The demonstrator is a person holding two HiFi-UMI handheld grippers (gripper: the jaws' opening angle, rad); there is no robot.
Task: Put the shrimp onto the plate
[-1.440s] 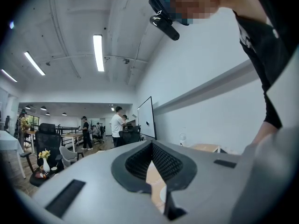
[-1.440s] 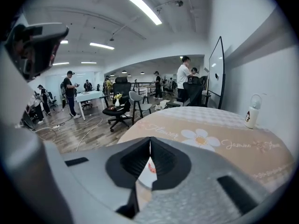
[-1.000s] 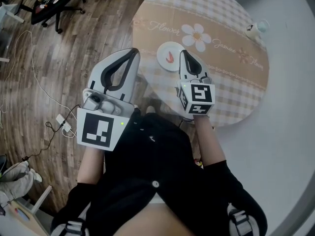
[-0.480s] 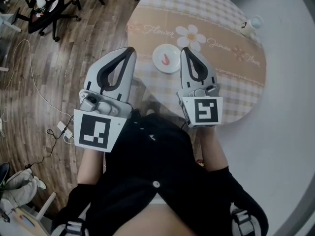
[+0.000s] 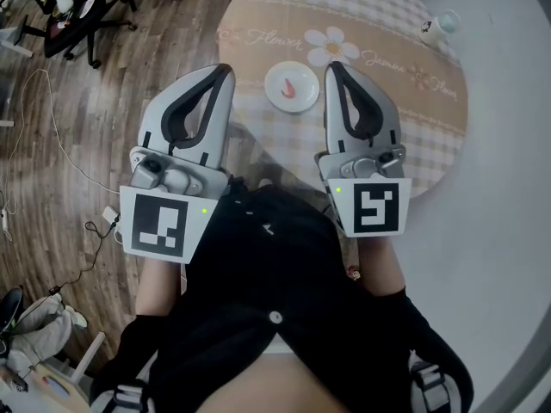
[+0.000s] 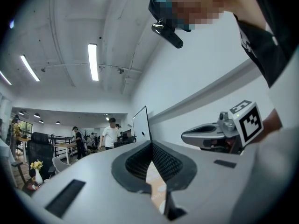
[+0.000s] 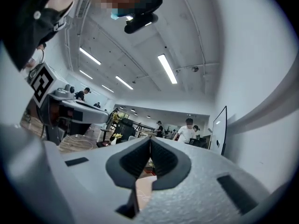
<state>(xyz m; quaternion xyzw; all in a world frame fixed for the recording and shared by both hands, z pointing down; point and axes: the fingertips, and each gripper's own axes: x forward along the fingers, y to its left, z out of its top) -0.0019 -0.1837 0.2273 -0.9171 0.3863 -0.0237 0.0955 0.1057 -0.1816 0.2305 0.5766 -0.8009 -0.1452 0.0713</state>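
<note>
Shrimp: a small red piece, the shrimp [image 5: 291, 85], lies on the plate [image 5: 280, 98], about at its middle.
Plate: white and round, on the round table [image 5: 413, 119] with the checked flower cloth, near the table's edge closest to the person.
Task stage: by my reading the placing is done, and nothing is left to carry.
Step in hand: looks like standing off. To do it well, keep both tools level and on the person's side of the plate, with no sweep across its rim that could slide it or tip the shrimp off.
Left gripper [image 5: 225, 70]: to the plate's left and apart from it. Its own view shows the jaws pressed together at the tips [image 6: 151, 143], and the hollow behind them holds nothing.
Right gripper [image 5: 331, 65]: just right of the plate, seemingly clear of its rim. Its jaws meet at the tips [image 7: 150, 139] with nothing pinched.
Other: a small pale cup or bottle [image 5: 434, 28] sits well beyond the plate to the right, at the table's far edge.
</note>
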